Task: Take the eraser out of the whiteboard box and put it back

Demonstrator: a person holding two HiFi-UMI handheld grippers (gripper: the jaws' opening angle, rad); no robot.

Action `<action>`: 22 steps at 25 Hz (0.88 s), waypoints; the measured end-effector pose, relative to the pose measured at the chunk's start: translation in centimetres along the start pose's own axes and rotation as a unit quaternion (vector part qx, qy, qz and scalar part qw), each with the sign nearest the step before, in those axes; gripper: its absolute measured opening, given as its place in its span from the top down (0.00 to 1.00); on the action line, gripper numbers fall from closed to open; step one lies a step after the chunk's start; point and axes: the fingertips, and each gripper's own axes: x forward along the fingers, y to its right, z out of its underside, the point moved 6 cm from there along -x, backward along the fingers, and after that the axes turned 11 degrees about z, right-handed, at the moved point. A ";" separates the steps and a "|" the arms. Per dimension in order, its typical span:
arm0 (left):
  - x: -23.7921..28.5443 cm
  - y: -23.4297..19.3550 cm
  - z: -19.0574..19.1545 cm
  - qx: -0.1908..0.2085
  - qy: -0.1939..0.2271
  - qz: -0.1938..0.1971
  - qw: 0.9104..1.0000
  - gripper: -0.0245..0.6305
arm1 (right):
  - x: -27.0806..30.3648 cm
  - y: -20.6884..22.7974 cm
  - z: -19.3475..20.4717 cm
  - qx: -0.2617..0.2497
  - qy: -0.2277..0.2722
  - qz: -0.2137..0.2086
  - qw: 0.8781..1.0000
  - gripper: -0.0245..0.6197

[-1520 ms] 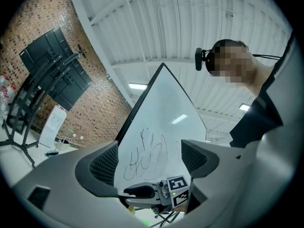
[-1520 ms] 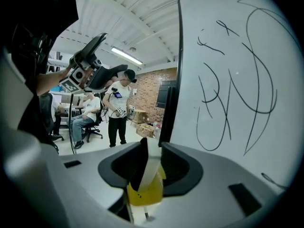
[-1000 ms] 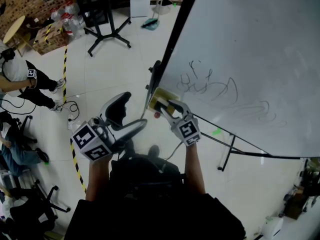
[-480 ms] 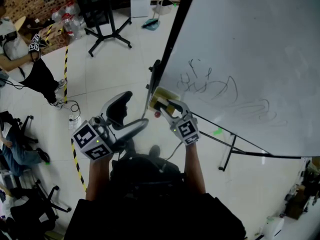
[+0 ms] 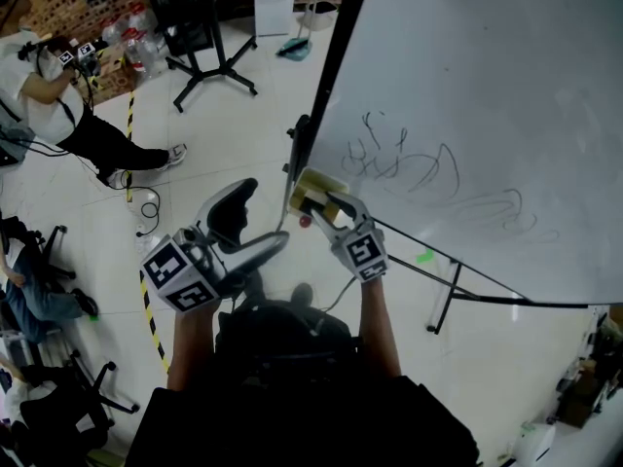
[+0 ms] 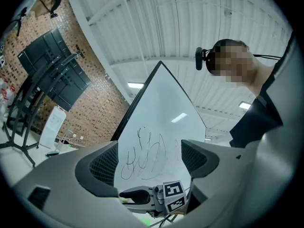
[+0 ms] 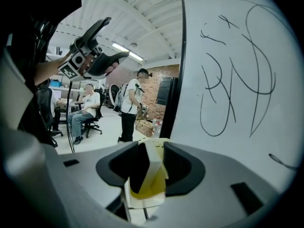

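Note:
The eraser [image 7: 146, 161], a white block with a black felt face, stands tilted in the yellow whiteboard box [image 7: 148, 190] at the whiteboard's [image 5: 487, 115] lower left edge. My right gripper [image 7: 151, 167] straddles it; its jaws have just been opening, and the eraser leans by the left jaw with a gap to the right one. From the head view, the right gripper [image 5: 326, 202] reaches into the box [image 5: 311, 189]. My left gripper [image 5: 255, 220] hangs open and empty to the left, away from the board, and in its own view nothing lies between its jaws [image 6: 149, 163].
Scribbles cover the whiteboard [image 6: 156, 137], which stands on a black frame [image 5: 443, 290]. A black stand [image 5: 209, 61] is on the white floor behind. People sit and stand at the left [image 5: 58, 115], with chairs [image 5: 58, 397] and yellow-black tape [image 5: 146, 300] nearby.
Both grippers stay where they were. The person at the far left of the head view has shifted and stretched a leg out across the floor.

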 end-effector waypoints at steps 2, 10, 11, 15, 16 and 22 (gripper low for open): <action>0.1 0.1 0.1 0.000 0.000 -0.001 1.000 0.33 | -0.3 0.2 -0.1 0.001 0.004 0.001 1.000 0.66; 0.5 1.1 0.5 0.004 -0.004 -0.005 1.000 0.33 | -1.6 0.8 -0.9 0.026 0.031 0.001 0.999 0.66; 0.6 1.2 0.5 0.005 -0.005 -0.005 1.000 0.33 | -1.9 0.9 -1.2 0.032 0.037 0.000 0.999 0.66; 0.8 2.0 0.7 0.009 -0.005 -0.008 1.000 0.33 | -3.3 1.4 -3.1 0.062 0.072 -0.006 0.995 0.66; 0.9 2.3 0.8 0.010 -0.005 -0.009 1.000 0.33 | -3.8 1.5 -3.7 0.072 0.081 -0.007 0.994 0.66; 1.3 3.8 1.5 0.016 -0.006 -0.015 1.000 0.33 | -7.4 3.1 -7.3 0.159 0.159 -0.027 0.974 0.70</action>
